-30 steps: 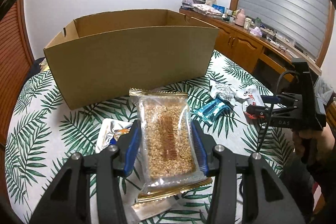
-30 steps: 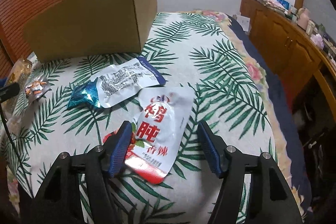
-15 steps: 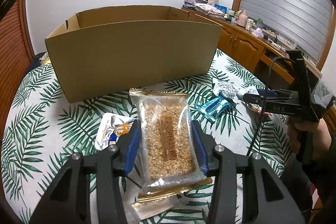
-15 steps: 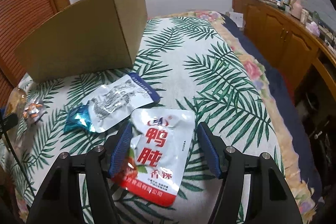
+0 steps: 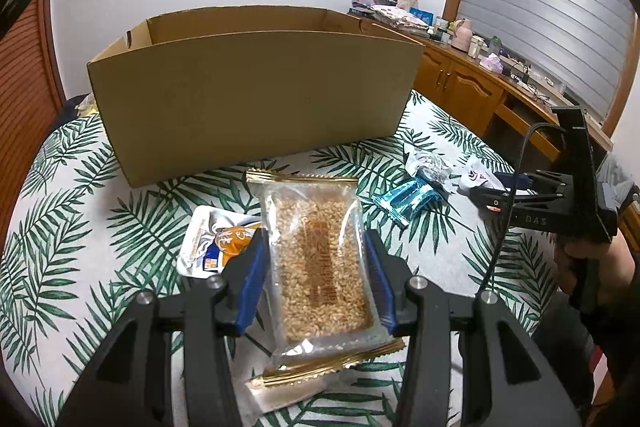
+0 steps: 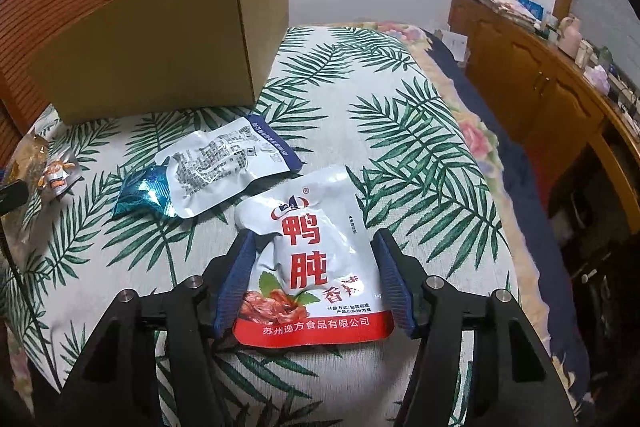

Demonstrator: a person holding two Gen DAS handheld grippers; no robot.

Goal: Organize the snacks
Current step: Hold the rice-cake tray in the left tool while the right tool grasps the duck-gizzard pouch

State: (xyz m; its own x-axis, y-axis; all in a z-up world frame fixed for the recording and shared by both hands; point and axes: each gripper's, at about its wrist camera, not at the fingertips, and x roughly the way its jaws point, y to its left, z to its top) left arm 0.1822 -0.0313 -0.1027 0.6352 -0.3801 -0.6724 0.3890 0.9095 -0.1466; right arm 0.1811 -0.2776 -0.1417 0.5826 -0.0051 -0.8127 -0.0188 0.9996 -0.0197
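Note:
My left gripper (image 5: 314, 247) is shut on a clear grain-bar packet (image 5: 316, 259) with gold ends and holds it above the table. The open cardboard box (image 5: 256, 99) stands just beyond it. My right gripper (image 6: 312, 247) is shut on a white and red duck-gizzard pouch (image 6: 308, 263), lifted a little off the cloth. The box also shows in the right wrist view (image 6: 160, 47) at the far left. My right gripper shows in the left wrist view (image 5: 520, 195) at the right.
A white and orange pouch (image 5: 216, 247) lies under my left gripper. A teal wrapper (image 6: 144, 195) and a silver and blue pouch (image 6: 224, 167) lie between gripper and box. A wooden sideboard (image 6: 540, 75) runs along the right. The table edge (image 6: 500, 227) is close on the right.
My right gripper has closed on the duck-gizzard pouch and raised it. My left gripper has lifted the grain-bar packet higher, so the box sits lower in its view.

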